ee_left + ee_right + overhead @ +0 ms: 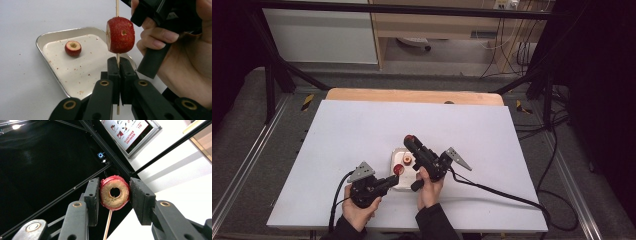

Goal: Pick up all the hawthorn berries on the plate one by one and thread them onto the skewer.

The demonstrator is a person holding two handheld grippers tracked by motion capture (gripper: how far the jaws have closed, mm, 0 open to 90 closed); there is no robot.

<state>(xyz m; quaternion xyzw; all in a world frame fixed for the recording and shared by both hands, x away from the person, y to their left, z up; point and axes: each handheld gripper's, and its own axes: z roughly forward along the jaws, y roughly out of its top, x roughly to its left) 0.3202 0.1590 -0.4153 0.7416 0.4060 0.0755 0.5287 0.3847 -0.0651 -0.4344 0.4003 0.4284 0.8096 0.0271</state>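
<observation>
On a white table (362, 150) over grey floor, the high view shows both hands low, the left gripper (393, 181) beside a metal tray (398, 155), the right gripper (408, 139) raised. In the left gripper view its jaws pinch a skewer (117, 60) carrying a red fruit (121, 35); another fruit piece (73, 48) lies in the tray. In the right gripper view the jaws clamp a cored fruit (114, 192), tilted toward dark framing.

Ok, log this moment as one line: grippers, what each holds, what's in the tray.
left gripper: shut on skewer | right gripper: shut on cored fruit at skewer's top | second fruit threaded lower | tray: one fruit piece
</observation>
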